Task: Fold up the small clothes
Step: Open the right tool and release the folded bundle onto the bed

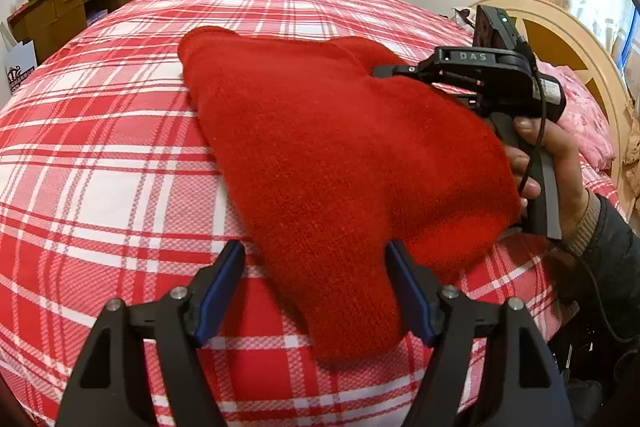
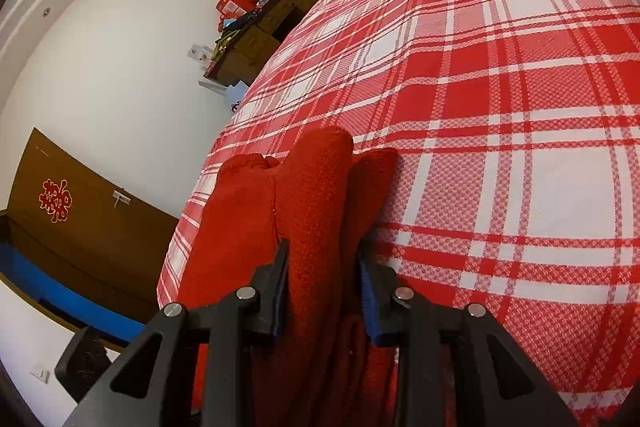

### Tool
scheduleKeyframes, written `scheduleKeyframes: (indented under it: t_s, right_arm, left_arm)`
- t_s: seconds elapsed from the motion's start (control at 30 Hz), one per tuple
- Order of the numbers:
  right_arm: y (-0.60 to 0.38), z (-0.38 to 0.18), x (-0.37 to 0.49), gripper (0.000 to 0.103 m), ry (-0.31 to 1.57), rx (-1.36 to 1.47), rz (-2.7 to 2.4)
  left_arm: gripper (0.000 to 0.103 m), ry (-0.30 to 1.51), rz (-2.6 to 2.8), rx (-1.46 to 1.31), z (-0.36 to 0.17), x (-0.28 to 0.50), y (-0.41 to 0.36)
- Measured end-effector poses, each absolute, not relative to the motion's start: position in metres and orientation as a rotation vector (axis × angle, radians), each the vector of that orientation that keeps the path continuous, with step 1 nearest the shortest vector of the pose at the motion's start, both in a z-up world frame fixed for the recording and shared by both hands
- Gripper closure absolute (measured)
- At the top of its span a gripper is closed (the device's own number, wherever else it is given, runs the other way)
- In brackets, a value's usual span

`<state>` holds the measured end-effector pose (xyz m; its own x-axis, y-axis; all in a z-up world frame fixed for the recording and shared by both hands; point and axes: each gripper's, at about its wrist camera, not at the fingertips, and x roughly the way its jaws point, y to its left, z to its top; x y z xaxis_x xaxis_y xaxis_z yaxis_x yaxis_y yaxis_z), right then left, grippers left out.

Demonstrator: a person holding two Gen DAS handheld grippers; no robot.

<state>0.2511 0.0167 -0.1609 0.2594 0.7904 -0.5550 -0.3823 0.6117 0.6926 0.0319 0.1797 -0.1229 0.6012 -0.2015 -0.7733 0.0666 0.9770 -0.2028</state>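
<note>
A big bed under a red and white plaid cover fills the room, and a red knitted garment lies across the middle of it, partly lifted at its right side. The right gripper is clamped onto a bunched fold of that knit, its blue-padded fingers pressed against the wool on both sides; in the left wrist view the person's hand is wrapped round its handle. The left gripper stands wide apart, one narrow end of the garment lying between its pads, though I can't be sure they touch it. The right tool's body reads "DAS". On the brown door hangs a red paper ornament, possibly a double-happiness character.
</note>
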Motion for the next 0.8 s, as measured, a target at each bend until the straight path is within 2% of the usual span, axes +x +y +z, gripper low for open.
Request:
scheduleKeyframes:
  t_s: [0.2,0.3,0.33,0.53,0.57,0.63,0.7,0.8]
  right_arm:
    - [0.014,-0.163,0.252,0.071,1.033,0.476,0.835]
    - [0.009,-0.162,0.250,0.067,1.029,0.472,0.825]
    - [0.005,-0.159,0.248,0.064,1.017,0.455,0.816]
    - [-0.024,-0.127,0.222,0.062,0.875,0.415,0.773]
    - [-0.029,-0.121,0.218,0.058,0.850,0.429,0.782]
    - [-0.032,-0.109,0.208,0.051,0.815,0.451,0.816]
    - [-0.028,-0.098,0.195,0.051,0.784,0.446,0.865]
    - [-0.007,-0.090,0.180,0.050,0.785,0.401,0.946]
  left_arm:
    - [0.026,0.919,-0.142,-0.124,-0.116,0.022,0.179]
    - [0.026,0.923,-0.135,-0.126,-0.116,0.021,0.181]
    - [0.026,0.928,-0.130,-0.127,-0.116,0.020,0.182]
    - [0.026,0.898,-0.110,-0.102,-0.101,0.021,0.188]
    - [0.025,0.882,-0.100,-0.098,-0.096,0.020,0.191]
    - [0.021,0.850,-0.082,-0.113,-0.087,0.020,0.198]
    - [0.015,0.817,-0.052,-0.118,-0.083,0.022,0.204]
    - [0.014,0.777,-0.019,-0.132,-0.080,0.032,0.210]
